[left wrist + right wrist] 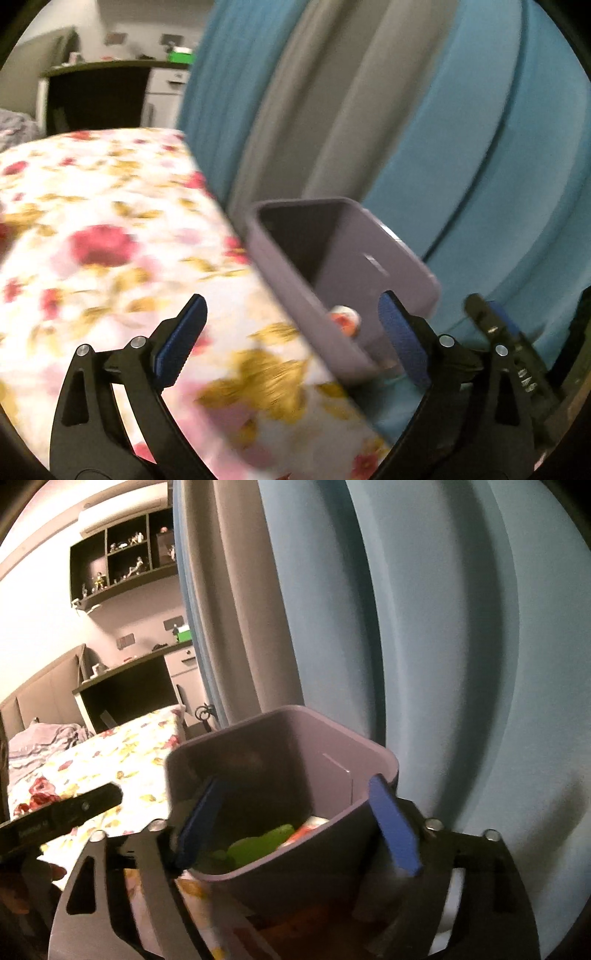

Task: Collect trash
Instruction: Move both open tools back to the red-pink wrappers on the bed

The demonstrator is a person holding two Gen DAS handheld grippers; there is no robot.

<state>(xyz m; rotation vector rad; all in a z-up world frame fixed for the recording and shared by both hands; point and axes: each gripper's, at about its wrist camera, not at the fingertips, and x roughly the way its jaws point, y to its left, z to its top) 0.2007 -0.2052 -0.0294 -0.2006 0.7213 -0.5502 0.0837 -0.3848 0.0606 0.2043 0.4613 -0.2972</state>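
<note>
A purple plastic bin stands beside the floral-covered bed, against blue and grey curtains. In the left wrist view a round red-and-white piece of trash shows inside it. My left gripper is open and empty, over the bed edge next to the bin. In the right wrist view the bin holds green trash and a red-white piece. My right gripper is open over the bin's mouth, holding nothing.
Blue and grey curtains hang right behind the bin. A dark desk with white drawers stands beyond the bed, with wall shelves above. The left gripper's body shows at the left of the right wrist view.
</note>
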